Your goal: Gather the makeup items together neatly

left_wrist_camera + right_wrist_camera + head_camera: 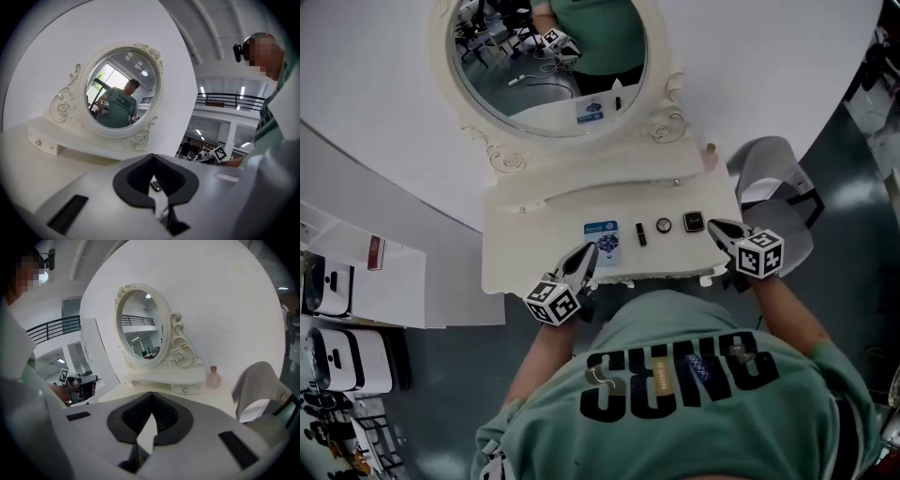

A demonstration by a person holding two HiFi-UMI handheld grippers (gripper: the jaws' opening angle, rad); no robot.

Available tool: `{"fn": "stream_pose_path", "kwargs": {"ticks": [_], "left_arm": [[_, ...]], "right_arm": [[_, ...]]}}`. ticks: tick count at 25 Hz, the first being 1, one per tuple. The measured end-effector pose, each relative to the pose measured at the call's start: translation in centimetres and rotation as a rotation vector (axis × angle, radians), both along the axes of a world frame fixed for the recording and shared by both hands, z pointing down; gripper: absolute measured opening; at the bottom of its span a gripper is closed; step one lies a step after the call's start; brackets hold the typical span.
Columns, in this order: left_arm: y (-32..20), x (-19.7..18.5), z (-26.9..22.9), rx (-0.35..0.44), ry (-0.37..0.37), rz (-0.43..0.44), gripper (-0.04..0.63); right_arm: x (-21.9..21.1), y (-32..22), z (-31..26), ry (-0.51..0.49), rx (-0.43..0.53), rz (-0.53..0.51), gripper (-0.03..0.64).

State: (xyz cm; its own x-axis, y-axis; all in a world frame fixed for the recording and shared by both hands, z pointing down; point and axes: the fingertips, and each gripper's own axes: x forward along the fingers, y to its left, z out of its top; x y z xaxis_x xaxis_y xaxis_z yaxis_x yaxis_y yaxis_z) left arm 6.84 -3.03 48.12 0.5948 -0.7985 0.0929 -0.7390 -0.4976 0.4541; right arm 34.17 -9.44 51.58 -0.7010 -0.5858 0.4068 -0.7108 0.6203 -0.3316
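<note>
Along the front of the white vanity table point(516, 246) lie a blue-and-white card pack point(602, 241), a small black stick point(641, 233), a round compact point(664, 225) and a square black compact point(694, 221). My left gripper point(587, 255) hovers at the table's front edge just left of the card pack, shut and empty. My right gripper point(714, 227) sits right of the square compact, also shut on nothing. In the left gripper view the jaws point(153, 159) are together, and a small dark item point(156, 186) shows through the gap. The right gripper view shows its jaws point(151, 399) together.
An oval mirror point(551, 66) in an ornate white frame stands at the back on a raised shelf with a small drawer point(183, 389). A pink bottle point(213, 377) stands to its right. A grey chair point(773, 187) is beside the table's right end. White cabinets point(356, 281) stand on the left.
</note>
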Motion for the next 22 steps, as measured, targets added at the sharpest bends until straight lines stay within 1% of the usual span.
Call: {"fn": "stream_pose_path", "kwargs": {"ticks": [3, 6, 16, 22], "left_arm": [[0.3, -0.3, -0.3, 0.012, -0.032, 0.019, 0.008], [0.6, -0.5, -0.3, 0.02, -0.042, 0.027, 0.008], [1.1, -1.0, 0.2, 0.008, -0.033, 0.011, 0.008], [1.0, -0.6, 0.4, 0.008, -0.026, 0.014, 0.008]], "right_arm": [[0.0, 0.3, -0.4, 0.005, 0.007, 0.018, -0.006], [0.0, 0.6, -0.5, 0.014, 0.018, 0.029, -0.006], [-0.1, 0.9, -0.1, 0.036, 0.017, 0.028, -0.006], [0.1, 0.8, 0.0, 0.048, 0.02, 0.025, -0.006]]}}
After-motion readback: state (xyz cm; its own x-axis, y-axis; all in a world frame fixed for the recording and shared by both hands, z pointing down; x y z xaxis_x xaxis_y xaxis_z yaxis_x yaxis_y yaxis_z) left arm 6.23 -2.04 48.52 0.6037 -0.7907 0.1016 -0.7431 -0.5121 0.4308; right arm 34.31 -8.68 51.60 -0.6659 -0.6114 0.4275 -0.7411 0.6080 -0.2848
